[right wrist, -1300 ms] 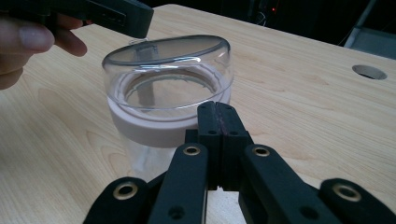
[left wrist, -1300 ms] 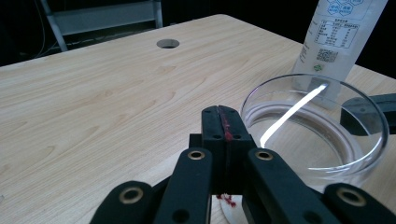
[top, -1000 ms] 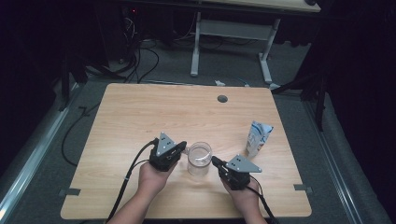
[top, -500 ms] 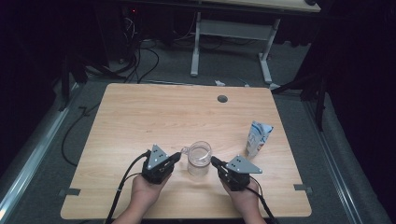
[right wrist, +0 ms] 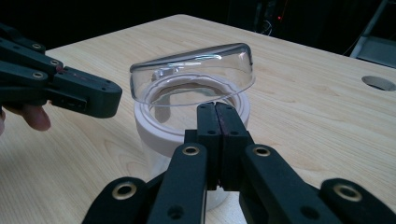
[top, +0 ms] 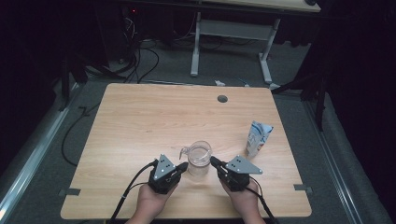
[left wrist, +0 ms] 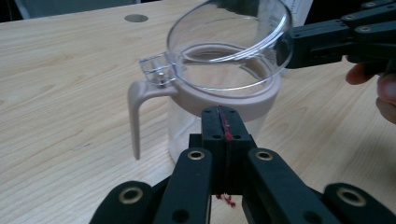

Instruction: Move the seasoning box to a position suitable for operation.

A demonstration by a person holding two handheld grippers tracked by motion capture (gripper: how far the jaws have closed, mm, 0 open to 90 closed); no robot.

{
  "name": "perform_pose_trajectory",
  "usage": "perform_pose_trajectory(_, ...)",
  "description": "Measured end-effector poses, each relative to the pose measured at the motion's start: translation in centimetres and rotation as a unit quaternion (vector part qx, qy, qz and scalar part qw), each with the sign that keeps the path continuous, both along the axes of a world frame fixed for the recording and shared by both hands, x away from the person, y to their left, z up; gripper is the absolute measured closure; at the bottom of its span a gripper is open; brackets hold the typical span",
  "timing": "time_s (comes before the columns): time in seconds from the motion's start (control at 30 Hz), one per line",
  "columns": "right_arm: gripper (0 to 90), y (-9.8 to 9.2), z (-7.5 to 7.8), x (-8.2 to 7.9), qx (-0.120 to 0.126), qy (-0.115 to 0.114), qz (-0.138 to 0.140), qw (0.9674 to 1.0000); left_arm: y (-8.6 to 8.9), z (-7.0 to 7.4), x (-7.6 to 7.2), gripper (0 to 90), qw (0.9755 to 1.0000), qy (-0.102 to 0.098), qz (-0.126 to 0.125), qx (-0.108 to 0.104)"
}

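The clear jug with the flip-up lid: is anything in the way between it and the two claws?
No. The jug stands alone between the shut left claw and shut right claw. The carton stands off to the side.

A lab: floor cables (top: 140,58), dark curtains, bare table (top: 154,116).

No legible text or labels

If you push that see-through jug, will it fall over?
Probably not easily: the jug looks empty, so likely light, and may slide on the smooth table. Its clear lid stands tilted open, so a bump might flap it.
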State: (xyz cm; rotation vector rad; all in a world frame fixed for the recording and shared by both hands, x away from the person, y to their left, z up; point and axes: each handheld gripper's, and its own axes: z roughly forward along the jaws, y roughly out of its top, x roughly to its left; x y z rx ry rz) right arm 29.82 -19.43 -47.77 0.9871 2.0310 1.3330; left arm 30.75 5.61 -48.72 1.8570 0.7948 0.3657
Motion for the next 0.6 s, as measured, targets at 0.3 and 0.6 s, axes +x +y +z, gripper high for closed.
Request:
perform_pose_trajectory(0.3,88.9,0.0,0.3,-0.1,0.003,-0.005,0.003,1.0,-0.9,0.1,-0.1,89.9,0.9999,0.001,-0.009,-0.006)
perform_pose_trajectory(0.6,89.1,0.0,0.3,-0.1,0.007,-0.005,0.006,1.0,-1.4,0.0,-0.1,89.9,0.9999,0.0,-0.004,-0.011)
